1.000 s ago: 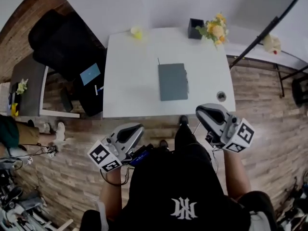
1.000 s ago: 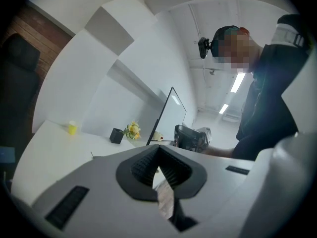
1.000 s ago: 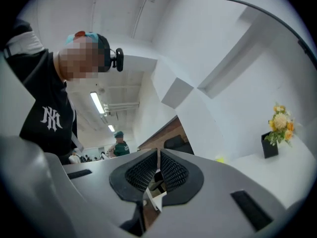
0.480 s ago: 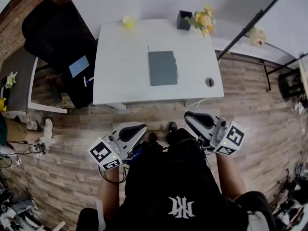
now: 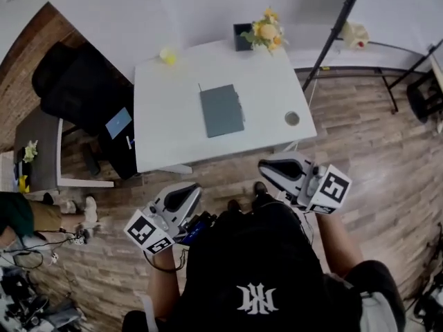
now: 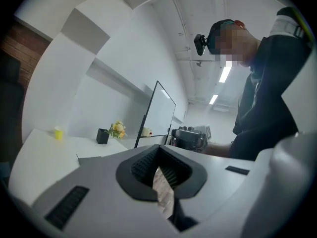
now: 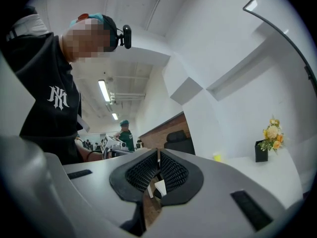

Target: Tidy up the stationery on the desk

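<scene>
A grey notebook [image 5: 221,111] lies closed in the middle of the white desk [image 5: 166,137]. At the desk's far edge stand a black pen holder [image 5: 242,37] and a yellow cup [image 5: 167,55]. My left gripper [image 5: 188,191] and right gripper [image 5: 268,167] hang over the wooden floor, short of the desk's near edge, close to my body. In the left gripper view the left gripper [image 6: 161,170] is shut with nothing in it. The right gripper [image 7: 157,170] is likewise shut with nothing between its pads. The desk [image 7: 257,167] and holder [image 7: 261,151] show in the right gripper view.
Yellow flowers [image 5: 266,30] stand beside the holder. A round cable hole [image 5: 292,118] sits at the desk's right corner. A black office chair [image 5: 83,81] stands left of the desk, a black stand pole [image 5: 332,33] to its right. Another person [image 7: 124,132] stands far off.
The desk has slid up and left in the head view and now lies farther from both grippers. Both grippers shifted a little with my body and stayed shut.
</scene>
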The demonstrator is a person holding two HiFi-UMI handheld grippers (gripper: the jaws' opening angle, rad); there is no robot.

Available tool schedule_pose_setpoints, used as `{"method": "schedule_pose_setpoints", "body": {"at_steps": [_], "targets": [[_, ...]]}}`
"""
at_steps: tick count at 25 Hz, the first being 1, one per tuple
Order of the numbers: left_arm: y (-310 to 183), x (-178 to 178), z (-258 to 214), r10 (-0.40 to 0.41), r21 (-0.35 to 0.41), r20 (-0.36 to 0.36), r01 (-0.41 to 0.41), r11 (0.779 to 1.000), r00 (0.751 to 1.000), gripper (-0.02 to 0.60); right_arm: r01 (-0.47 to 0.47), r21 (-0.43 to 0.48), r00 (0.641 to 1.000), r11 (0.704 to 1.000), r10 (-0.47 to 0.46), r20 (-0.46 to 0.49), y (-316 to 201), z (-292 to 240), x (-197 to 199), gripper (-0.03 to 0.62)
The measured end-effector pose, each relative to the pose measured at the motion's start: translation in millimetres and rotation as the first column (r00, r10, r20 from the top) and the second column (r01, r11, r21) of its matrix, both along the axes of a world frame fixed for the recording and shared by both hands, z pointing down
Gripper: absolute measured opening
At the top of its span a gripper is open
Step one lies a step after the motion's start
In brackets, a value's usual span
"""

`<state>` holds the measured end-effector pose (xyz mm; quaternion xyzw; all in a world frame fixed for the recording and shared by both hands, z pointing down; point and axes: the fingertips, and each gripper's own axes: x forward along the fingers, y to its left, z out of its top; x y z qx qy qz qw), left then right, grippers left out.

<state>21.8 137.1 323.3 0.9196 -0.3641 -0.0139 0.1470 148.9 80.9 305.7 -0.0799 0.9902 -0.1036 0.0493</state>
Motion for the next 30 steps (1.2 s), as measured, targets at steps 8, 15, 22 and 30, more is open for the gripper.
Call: {"method": "schedule_pose_setpoints", "body": {"at_steps": [8, 15, 22, 30], "targets": [[-8, 17, 20, 0.039, -0.033, 0.002, -0.039, 0.999, 0.999, 0.003, 0.031, -0.026, 0.999, 0.999, -0.032, -0.019, 8, 18, -11, 0.043], [-11, 11, 22, 0.038, -0.028, 0.009, -0.037, 0.999, 0.999, 0.003, 0.075, -0.014, 0.997, 0.997, -0.075, -0.018, 12, 11, -34, 0.04], [-4, -9, 27, 0.011, -0.041, 0.018, -0.011, 0.999, 1.0, 0.003, 0.094, -0.018, 0.995, 0.995, -0.094, -0.025, 19, 13, -49, 0.038], [0, -18, 36, 0.036, -0.051, 0.013, -0.035, 0.998, 0.999, 0.003, 0.009, 0.034, 1.0, 0.999, -0.009, -0.007, 11, 4, -57, 0.038]]}}
